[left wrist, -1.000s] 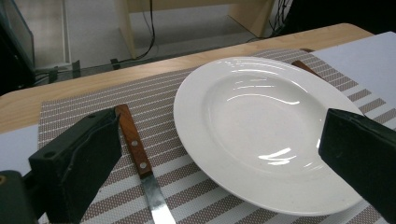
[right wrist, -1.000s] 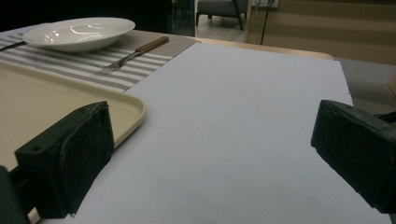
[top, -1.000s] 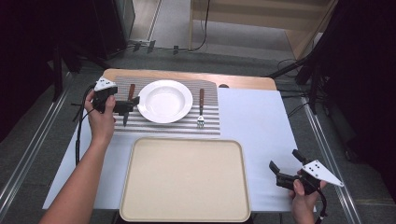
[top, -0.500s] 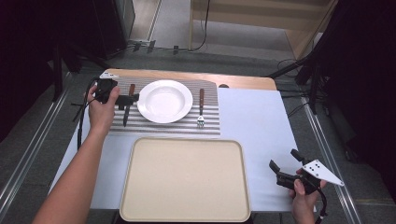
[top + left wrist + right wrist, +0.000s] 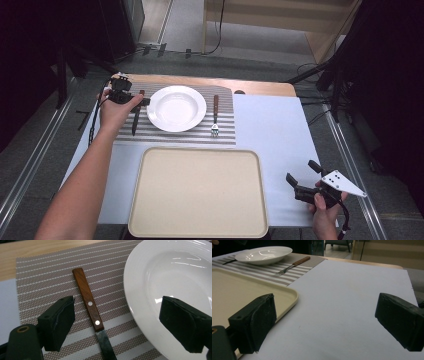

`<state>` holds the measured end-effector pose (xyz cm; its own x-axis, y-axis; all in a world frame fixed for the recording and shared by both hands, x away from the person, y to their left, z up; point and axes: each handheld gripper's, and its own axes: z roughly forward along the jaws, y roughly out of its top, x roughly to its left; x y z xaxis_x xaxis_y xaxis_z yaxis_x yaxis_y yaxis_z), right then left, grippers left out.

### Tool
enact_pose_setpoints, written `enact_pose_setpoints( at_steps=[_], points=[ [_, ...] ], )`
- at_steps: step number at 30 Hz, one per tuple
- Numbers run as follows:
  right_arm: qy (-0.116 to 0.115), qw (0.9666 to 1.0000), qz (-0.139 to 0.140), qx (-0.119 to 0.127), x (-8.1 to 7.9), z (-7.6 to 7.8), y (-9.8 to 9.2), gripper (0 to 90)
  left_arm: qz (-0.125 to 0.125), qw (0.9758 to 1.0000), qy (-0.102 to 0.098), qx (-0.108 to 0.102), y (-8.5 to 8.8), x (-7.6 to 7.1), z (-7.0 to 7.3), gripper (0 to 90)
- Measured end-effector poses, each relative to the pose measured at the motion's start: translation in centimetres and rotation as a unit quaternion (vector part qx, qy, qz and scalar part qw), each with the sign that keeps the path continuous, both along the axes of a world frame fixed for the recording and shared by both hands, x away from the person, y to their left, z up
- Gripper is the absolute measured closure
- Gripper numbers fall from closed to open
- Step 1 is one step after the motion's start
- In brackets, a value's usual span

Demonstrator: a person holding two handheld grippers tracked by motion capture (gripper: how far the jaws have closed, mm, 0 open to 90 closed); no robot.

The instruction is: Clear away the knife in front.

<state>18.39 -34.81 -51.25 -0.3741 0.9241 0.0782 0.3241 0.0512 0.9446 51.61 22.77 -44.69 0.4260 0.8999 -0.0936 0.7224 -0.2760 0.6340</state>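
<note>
In the high view, the left gripper (image 5: pixel 141 102) is at upper left, over the knife (image 5: pixel 136 114) on the striped placemat (image 5: pixel 225 132). The left gripper view shows the jaws wide (just been closing), the wooden handle between them, probably untouched. The right gripper (image 5: pixel 324 322) is open, holding nothing.

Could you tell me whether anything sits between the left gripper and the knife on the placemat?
Nothing visible does. The left gripper has open jaws astride the knife, whose wooden handle lies bare on the placemat. The plate sits close beside it, under one jaw.

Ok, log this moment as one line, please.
left gripper: jaws closing, astride knife handle, no contact | right gripper: open, idle | plate, fork: on placemat | tray: bare
</note>
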Motion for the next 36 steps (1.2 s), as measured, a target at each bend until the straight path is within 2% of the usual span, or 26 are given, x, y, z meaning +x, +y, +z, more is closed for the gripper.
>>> enact_pose_setpoints(
  at_steps=[2,3,7,8,9,10,12,13,18,20,22,23,25,27,28,31,36],
  points=[
    [0.002,1.0,0.0,0.002,0.0,0.0,0.0,2.9,0.031,0.9994,0.018,-0.003,0.1,0.7,-0.4,16.4],
    [0.002,1.0,0.0,0.003,0.0,0.0,-0.1,2.9,0.031,0.9994,0.018,-0.003,0.1,0.7,-0.4,18.0],
    [0.002,1.0,-0.001,0.002,0.0,0.0,-0.1,2.9,0.062,0.9972,0.035,-0.023,0.8,1.4,-0.9,22.0],
    [0.001,1.0,-0.002,0.001,0.0,0.0,0.0,3.0,0.071,0.9963,0.043,-0.023,1.0,1.7,-1.1,25.8],
    [0.001,1.0,-0.002,0.001,0.0,0.0,0.0,3.0,0.071,0.9963,0.043,-0.023,1.0,1.7,-1.1,28.6],
    [0.001,1.0,-0.003,-0.001,0.0,-0.1,0.0,3.0,0.08,0.9954,0.05,-0.016,1.0,2.0,-1.3,30.6],
    [0.002,1.0,-0.006,0.0,0.0,-0.1,0.0,3.0,0.081,0.9952,0.055,-0.01,1.0,2.1,-1.4,35.5],
    [0.001,1.0,-0.007,0.001,0.0,-0.1,0.0,3.0,0.089,0.9941,0.061,0.002,0.9,2.4,-1.4,37.8],
    [0.002,0.9999,-0.011,0.0,0.0,-0.1,-0.1,3.0,0.092,0.9934,0.068,-0.003,0.9,2.7,-1.4,54.4],
    [0.003,0.9999,-0.012,0.0,0.0,-0.2,0.0,3.0,0.097,0.9918,0.084,0.004,0.8,2.9,-1.8,57.8],
    [0.002,0.9999,-0.011,-0.002,0.1,-0.2,0.0,3.0,0.093,0.9918,0.088,0.003,0.8,2.9,-1.9,61.1],
    [0.001,0.9999,-0.011,-0.003,0.1,-0.2,0.0,3.0,0.088,0.9913,0.096,0.017,0.7,2.9,-2.1,62.4],
    [0.001,0.9999,-0.011,-0.004,0.1,-0.2,0.1,3.1,0.085,0.9912,0.098,0.022,0.6,2.9,-2.2,64.8],
    [0.001,0.9999,-0.012,-0.006,0.1,-0.2,0.1,3.0,0.086,0.9901,0.108,0.024,0.5,2.8,-2.2,66.8],
    [0.001,0.9999,-0.012,-0.005,0.1,-0.2,0.1,3.0,0.088,0.9888,0.116,0.036,0.4,2.8,-2.2,67.4],
    [0.001,0.9999,-0.013,-0.005,0.1,-0.2,0.1,3.0,0.086,0.9879,0.12,0.049,0.2,2.8,-2.2,69.1],
    [0.002,0.9999,-0.014,-0.007,0.2,-0.3,0.1,3.0,0.094,0.9845,0.133,0.065,0.0,2.7,-2.1,74.6]
  ],
)
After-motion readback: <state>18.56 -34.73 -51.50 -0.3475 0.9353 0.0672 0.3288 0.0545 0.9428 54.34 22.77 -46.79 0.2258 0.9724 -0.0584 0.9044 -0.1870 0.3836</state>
